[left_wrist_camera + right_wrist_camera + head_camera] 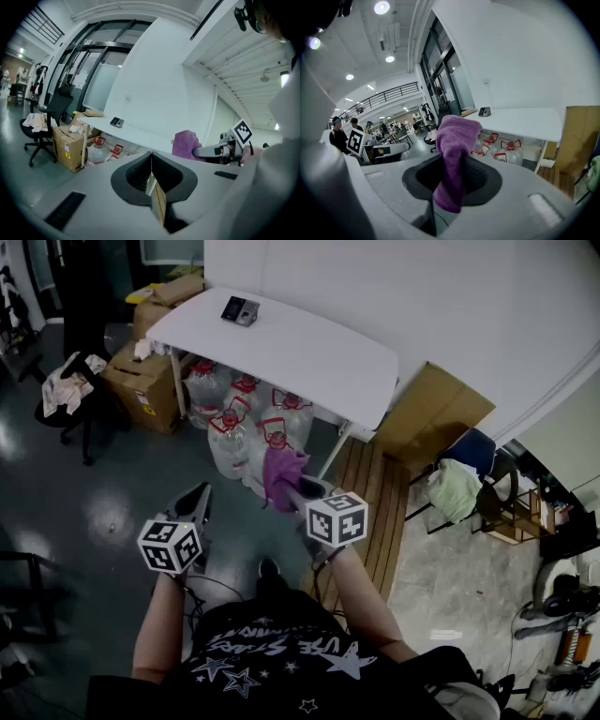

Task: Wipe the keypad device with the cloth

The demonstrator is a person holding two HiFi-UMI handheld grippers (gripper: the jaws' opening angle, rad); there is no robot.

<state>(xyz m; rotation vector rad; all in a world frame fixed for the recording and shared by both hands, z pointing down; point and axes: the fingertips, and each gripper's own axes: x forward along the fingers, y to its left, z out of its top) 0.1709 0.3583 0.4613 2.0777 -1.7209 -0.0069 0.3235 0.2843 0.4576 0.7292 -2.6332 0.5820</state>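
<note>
Two tongs are up in front of us, and only one carries anything. The right tongs (pixel 454 173) are clamped on the purple cloth (pixel 457 136), which stands up out of the jaws in a bunch, with a short tail hanging below them. The left tongs (pixel 151 166) are closed on nothing, their pads meeting.

The keypad device (pixel 240 310) lies well ahead of both tongs, near the far left end of the white table (pixel 309 352), and nothing touches it. We judge the step in hand to be the approach: wiping has not begun.

To do it well, we should close in until the device sits just beyond the right tongs, then lower the loose upper bunch of cloth onto its face, not the hard jaw tips. The left tongs could open and steady the device by its edge, since a small thing on a smooth top may slide under the wipe.

As for writing, little reads. The dark shirt below the tongs bears stars and pale lettering, possibly ending in "STARS", though it is too skewed to be sure. The cardboard box (pixel 141 381) left of the left tongs has a yellow sticker, and the water bottles (pixel 230 442) under the table have red labels, all illegible.
</note>
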